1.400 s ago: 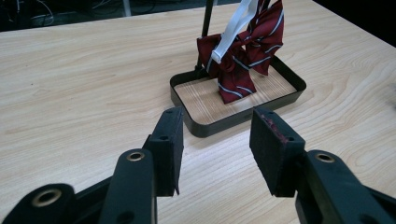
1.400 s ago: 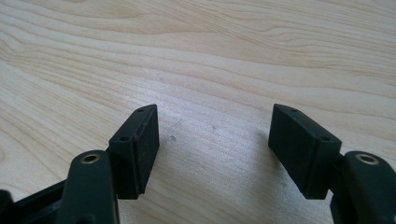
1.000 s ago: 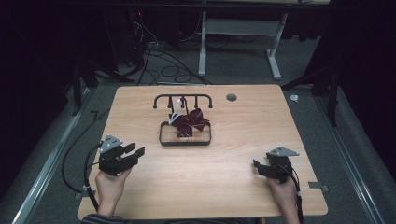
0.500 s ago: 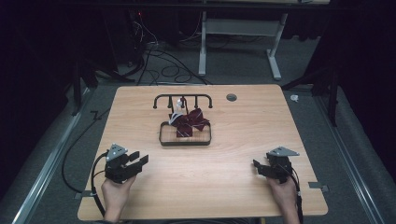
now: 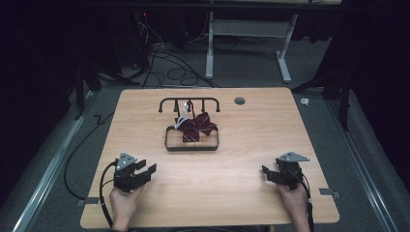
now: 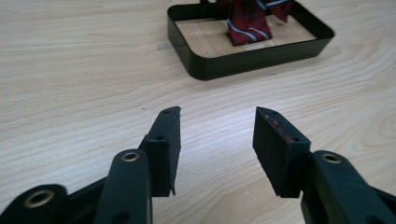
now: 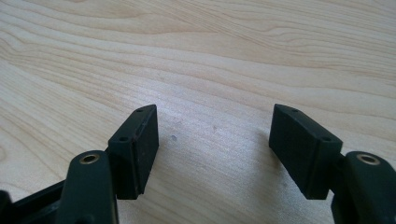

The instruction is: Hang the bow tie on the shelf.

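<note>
High view: light wooden table (image 5: 232,193); at its centre, a shallow black rectangular tray (image 5: 192,146) containing a crumpled dark red striped cloth (image 5: 198,127), with a black bar rack (image 5: 189,103) on the far side. Left gripper (image 5: 147,170) near left, right gripper (image 5: 265,172) near right, both well apart from the tray.

Left gripper view: jaws apart, just opened wider, nothing between; tray (image 6: 252,58) and cloth (image 6: 247,23) ahead.

Right gripper view: jaws wide apart over bare wood.
</note>
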A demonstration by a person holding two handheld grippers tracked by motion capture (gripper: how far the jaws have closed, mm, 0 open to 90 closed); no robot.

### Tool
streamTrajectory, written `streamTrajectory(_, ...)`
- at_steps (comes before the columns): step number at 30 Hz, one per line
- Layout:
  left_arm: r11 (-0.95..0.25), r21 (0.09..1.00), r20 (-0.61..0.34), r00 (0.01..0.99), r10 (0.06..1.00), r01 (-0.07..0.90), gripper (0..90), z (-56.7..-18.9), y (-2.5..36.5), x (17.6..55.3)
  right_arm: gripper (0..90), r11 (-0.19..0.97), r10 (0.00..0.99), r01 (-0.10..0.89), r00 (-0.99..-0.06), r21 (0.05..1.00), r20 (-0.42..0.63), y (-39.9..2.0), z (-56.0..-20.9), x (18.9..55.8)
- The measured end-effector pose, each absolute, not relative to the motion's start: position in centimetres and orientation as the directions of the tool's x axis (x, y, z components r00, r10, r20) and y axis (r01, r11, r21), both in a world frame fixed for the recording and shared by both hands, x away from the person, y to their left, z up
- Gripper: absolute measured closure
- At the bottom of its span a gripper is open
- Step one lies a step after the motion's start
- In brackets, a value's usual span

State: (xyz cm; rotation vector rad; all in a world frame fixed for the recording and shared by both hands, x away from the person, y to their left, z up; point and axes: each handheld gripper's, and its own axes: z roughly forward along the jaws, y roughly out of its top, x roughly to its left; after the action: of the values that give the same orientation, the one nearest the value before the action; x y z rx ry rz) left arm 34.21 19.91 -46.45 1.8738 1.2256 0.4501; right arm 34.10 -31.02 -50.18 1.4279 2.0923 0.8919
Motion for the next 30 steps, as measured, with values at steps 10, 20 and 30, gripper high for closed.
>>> streamTrajectory(10, -0.187, 0.779, -0.116, 0.431, 0.895, 0.598, 49.1, -48.4, 19.5, 34.8, 34.5, 0.256, 0.932, 0.639, -0.363, 0.726, -0.009, -31.0, -50.2, 34.1)
streamTrajectory(20, -0.234, 0.769, -0.037, 0.408, 0.912, 0.595, 45.8, -49.9, 18.8, 35.3, 34.5, 0.254, 0.932, 0.64, -0.362, 0.725, -0.007, -31.0, -50.2, 34.1)
streamTrajectory(30, -0.24, 0.752, -0.016, 0.381, 0.924, 0.614, 41.5, -50.7, 18.5, 35.5, 34.7, 0.256, 0.932, 0.64, -0.362, 0.724, -0.009, -31.0, -50.2, 34.1)
